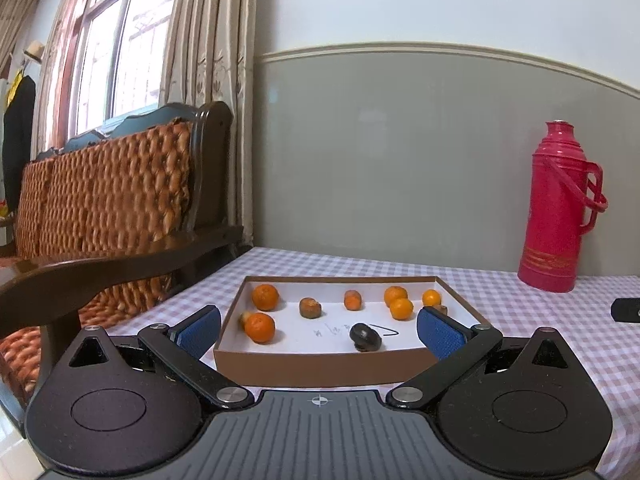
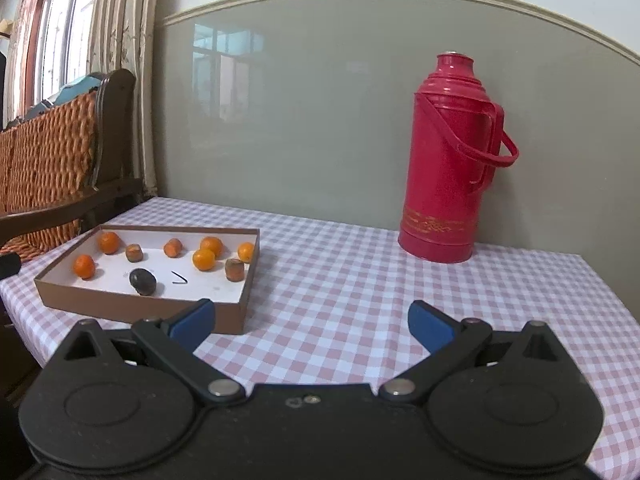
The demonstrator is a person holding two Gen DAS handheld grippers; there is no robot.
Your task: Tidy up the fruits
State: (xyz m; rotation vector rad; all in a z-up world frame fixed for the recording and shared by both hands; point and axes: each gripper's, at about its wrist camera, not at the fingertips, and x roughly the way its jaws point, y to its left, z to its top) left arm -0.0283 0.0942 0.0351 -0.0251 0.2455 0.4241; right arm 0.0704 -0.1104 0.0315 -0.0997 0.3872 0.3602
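Note:
A shallow brown cardboard box with a white floor rests on the checked tablecloth. Inside lie several small oranges, a few brownish spoiled fruits and one dark, nearly black fruit. My left gripper is open just in front of the box's near wall, its blue pads to either side, nothing between them. Over bare cloth to the right of the box, my right gripper is open and holds nothing.
A red thermos stands by the grey wall at the back right. A wooden chair with a woven cushion sits against the table's left edge. A black object lies at the right edge.

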